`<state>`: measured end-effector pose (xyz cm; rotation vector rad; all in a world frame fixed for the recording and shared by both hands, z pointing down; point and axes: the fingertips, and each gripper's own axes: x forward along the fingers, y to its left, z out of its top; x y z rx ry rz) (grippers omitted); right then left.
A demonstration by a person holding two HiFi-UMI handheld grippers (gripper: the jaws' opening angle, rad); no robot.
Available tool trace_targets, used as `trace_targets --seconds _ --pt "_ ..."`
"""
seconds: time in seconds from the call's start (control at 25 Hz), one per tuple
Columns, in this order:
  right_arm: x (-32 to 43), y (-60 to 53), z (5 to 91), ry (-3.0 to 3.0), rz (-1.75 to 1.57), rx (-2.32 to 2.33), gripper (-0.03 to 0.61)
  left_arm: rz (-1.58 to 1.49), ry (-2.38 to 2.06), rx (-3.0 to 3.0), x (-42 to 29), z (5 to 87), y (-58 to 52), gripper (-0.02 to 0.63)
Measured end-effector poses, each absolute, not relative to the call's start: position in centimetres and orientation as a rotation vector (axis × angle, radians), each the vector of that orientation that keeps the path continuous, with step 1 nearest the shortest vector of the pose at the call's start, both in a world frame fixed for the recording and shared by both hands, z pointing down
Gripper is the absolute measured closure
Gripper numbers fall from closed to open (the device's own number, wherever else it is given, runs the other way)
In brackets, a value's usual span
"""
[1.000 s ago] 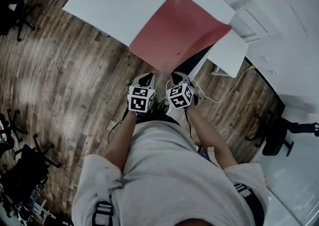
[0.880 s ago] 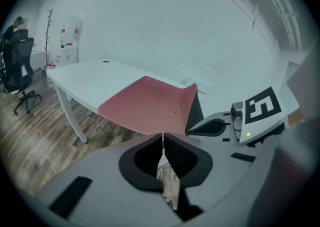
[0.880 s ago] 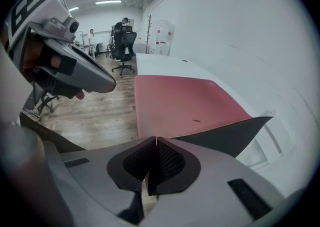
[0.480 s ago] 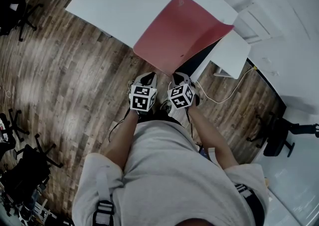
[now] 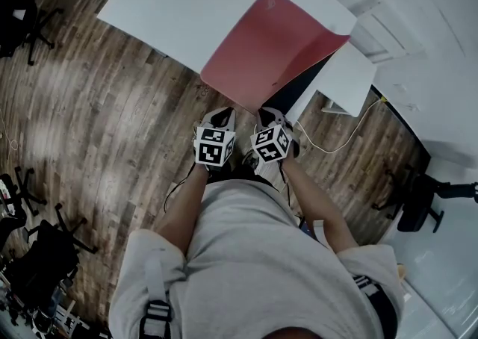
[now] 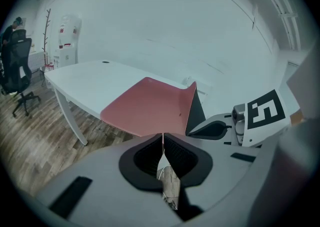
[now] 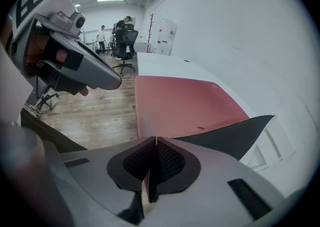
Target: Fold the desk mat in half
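Note:
The pink desk mat [image 5: 265,50] lies on the white table [image 5: 187,1], its near edge at the table's front. Along its right side the edge curls up and a black face [image 5: 299,84] shows under it. Both grippers hang side by side over the wooden floor, short of the mat and apart from it. My left gripper [image 5: 220,112] is shut with nothing between its jaws [image 6: 163,135]. My right gripper [image 5: 269,112] is also shut and holds nothing [image 7: 156,140]. From each gripper view the mat [image 6: 147,106] [image 7: 180,103] lies just beyond the jaw tips.
A low white stand [image 5: 347,76] sits right of the table, with a cable [image 5: 336,143] on the floor beside it. Office chairs stand at far left [image 5: 15,9] and right [image 5: 414,203]. People [image 7: 120,31] stand far down the room.
Both grippers stay shut and side by side in the same place. Only the head view drifts slightly.

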<state>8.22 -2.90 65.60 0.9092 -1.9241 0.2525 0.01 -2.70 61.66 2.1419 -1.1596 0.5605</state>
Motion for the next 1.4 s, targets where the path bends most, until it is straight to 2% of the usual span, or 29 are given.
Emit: trace_targets --seconds 1.4 --pt "4.7 -4.8 65.7 -1.916 0.234 0.856 0.534 0.556 -1.113 2.14 -2.1 62.3 -6.2 0.591"
